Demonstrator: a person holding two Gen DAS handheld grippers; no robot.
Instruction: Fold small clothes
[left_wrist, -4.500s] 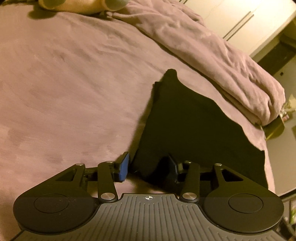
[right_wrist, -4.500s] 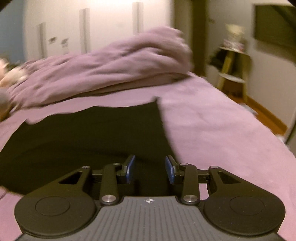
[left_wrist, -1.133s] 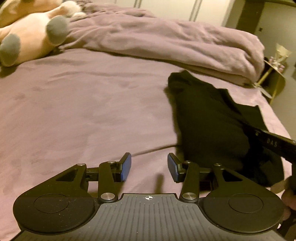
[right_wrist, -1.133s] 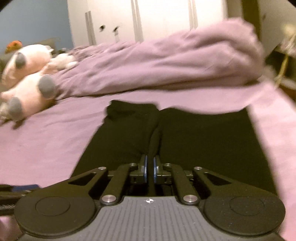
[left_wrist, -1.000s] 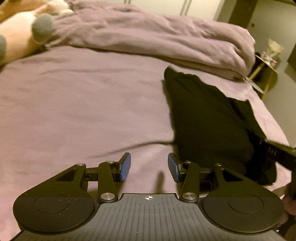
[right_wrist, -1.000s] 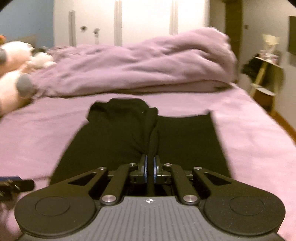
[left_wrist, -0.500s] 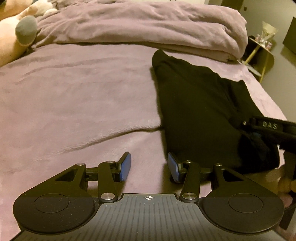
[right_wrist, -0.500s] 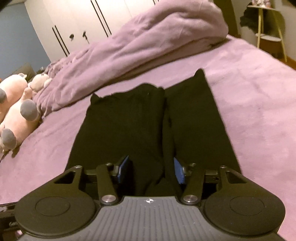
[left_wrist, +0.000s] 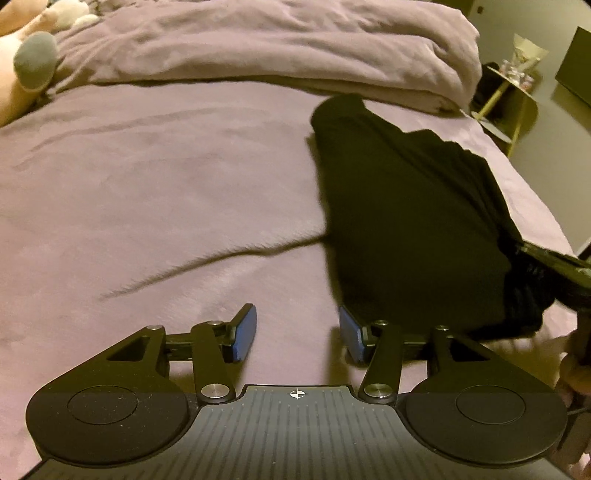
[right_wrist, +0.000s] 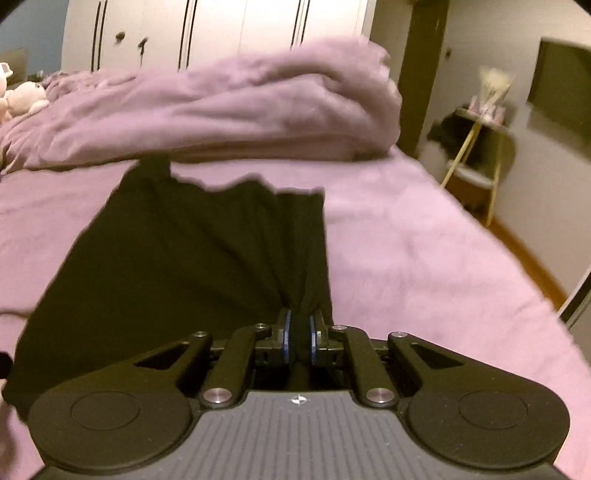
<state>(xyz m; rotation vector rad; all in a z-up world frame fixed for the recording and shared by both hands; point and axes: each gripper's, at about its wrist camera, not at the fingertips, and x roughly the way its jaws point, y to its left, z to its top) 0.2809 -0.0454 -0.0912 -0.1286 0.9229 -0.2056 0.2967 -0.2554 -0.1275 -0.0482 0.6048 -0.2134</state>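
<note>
Nearest to us, our right gripper (right_wrist: 299, 338) had its blue-padded fingers (right_wrist: 285, 334) pinched tight on a gathered bunch at the near edge of the black, soft-knit garment (right_wrist: 192, 258), pleats fanning away from the pinch. Our left gripper (left_wrist: 297, 332) hung low over the bed with its fingers (left_wrist: 244, 332) spread wide and holding nothing, the right-hand pad just beside the garment's near left corner.

The step in hand, as we judged it, was carrying the held edge over for a fold. To do it well, we thought the left gripper should take that near corner so both ends of the edge rise together; lifting from one bunched point would likely drag the cloth into a rope. A low, slow carry should let the fabric lay flat.

The garment lay lengthwise on the mauve, velvety bedsheet (left_wrist: 147, 192), partly doubled already, one layer overlapping another, its far end ragged and stepped. It looked limp and matte, prone to creasing. The sheet showed a brushed nap and one long shallow wrinkle (left_wrist: 207, 262).

Beyond lay a rumpled mauve duvet (left_wrist: 295, 48), thick and rolled, and at far left a pink plush toy with a grey foot (left_wrist: 33, 62).
</note>
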